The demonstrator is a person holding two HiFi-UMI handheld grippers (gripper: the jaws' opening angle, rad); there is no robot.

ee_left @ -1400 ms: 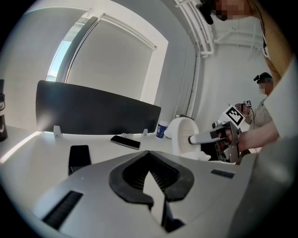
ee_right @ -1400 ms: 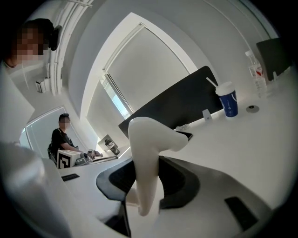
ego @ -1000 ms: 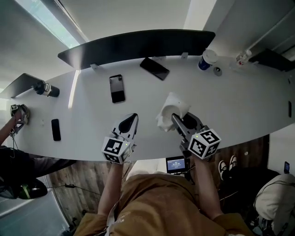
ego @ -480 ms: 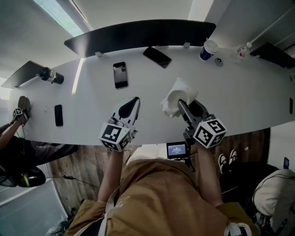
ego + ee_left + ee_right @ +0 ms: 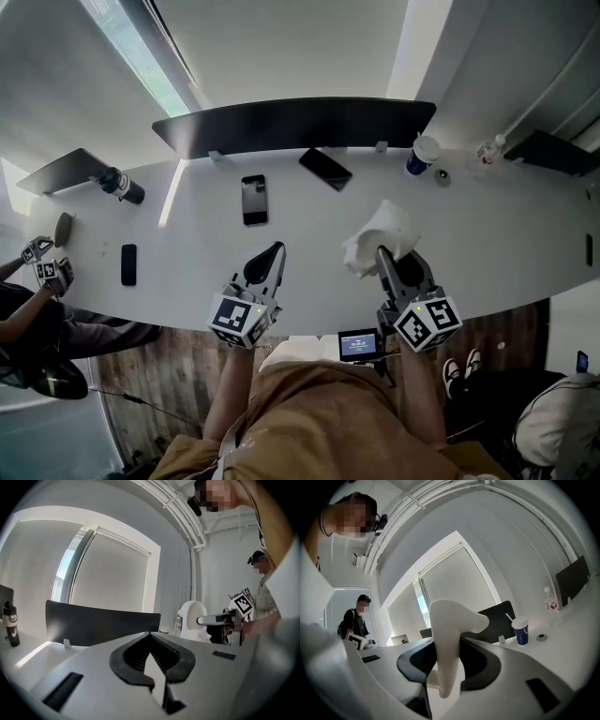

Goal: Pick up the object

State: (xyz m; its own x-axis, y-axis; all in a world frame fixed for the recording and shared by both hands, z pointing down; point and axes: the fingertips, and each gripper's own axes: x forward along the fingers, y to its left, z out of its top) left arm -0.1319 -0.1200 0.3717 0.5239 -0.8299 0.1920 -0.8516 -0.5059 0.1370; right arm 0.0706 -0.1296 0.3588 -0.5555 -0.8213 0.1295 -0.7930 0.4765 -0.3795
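Observation:
The object is a smooth white moulded piece [image 5: 380,234], curved and hollow like a scoop. My right gripper [image 5: 389,258] is shut on it and holds it up off the white table [image 5: 525,225]. In the right gripper view the white piece [image 5: 450,634] stands upright between the black pads [image 5: 485,660]. My left gripper [image 5: 265,265] hovers beside it on the left, jaws together and nothing in them; its own view shows the pads [image 5: 124,660] meeting at the tips. From there the white piece [image 5: 192,618] hangs to the right in the right gripper [image 5: 211,619].
Three dark phones [image 5: 254,199] [image 5: 325,169] [image 5: 128,264] lie on the table. At the back are a dark monitor [image 5: 295,127], a blue cup [image 5: 422,153] and a black bottle [image 5: 122,185]. Another person [image 5: 37,281] sits at the left end.
Both grippers have risen above the table edge. The white piece has come up with the right gripper, still gripped.

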